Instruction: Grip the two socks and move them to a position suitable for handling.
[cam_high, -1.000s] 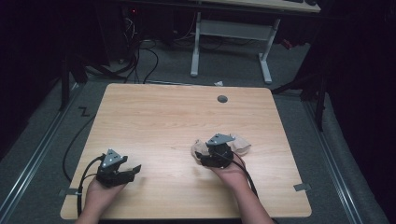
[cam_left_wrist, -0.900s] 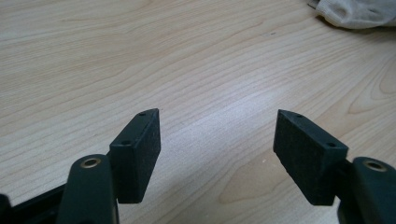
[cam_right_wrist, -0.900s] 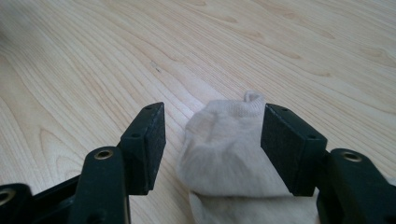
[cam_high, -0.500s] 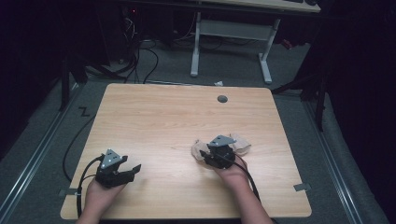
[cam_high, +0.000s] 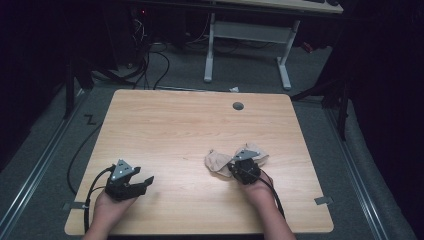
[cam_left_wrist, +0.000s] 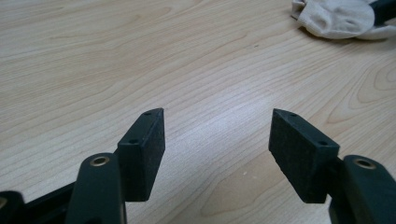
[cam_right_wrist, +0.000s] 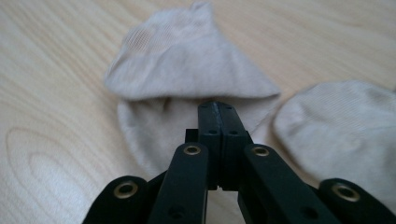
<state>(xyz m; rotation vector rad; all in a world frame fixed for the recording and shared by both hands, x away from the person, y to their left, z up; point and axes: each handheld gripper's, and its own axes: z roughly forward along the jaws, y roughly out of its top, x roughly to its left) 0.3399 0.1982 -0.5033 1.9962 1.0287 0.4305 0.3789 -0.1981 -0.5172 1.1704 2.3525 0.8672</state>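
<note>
Two beige socks lie on the wooden table (cam_high: 165, 130), one on the left (cam_high: 215, 161) and one on the right (cam_high: 261, 151). My right gripper (cam_high: 239, 167) points down between them. Its jaws have just closed, and in the right gripper view the gripper (cam_right_wrist: 217, 106) is shut with its tips pinching the fabric of the left sock (cam_right_wrist: 187, 60). The other sock (cam_right_wrist: 341, 126) lies beside it. My left gripper (cam_high: 142, 184) rests near the front left. It stands open (cam_left_wrist: 217, 126) over bare wood, its jaws having just narrowed slightly with nothing between them.
A round cable hole (cam_high: 238, 106) sits near the table's far edge. A white desk frame (cam_high: 247, 35) and floor cables (cam_high: 150, 55) lie beyond the table. In the left gripper view a sock (cam_left_wrist: 336, 16) shows far off at the top right.
My right gripper has sunk onto the socks, shifting a little toward the near edge, and its jaws have shut. The left hand has stayed in place.
</note>
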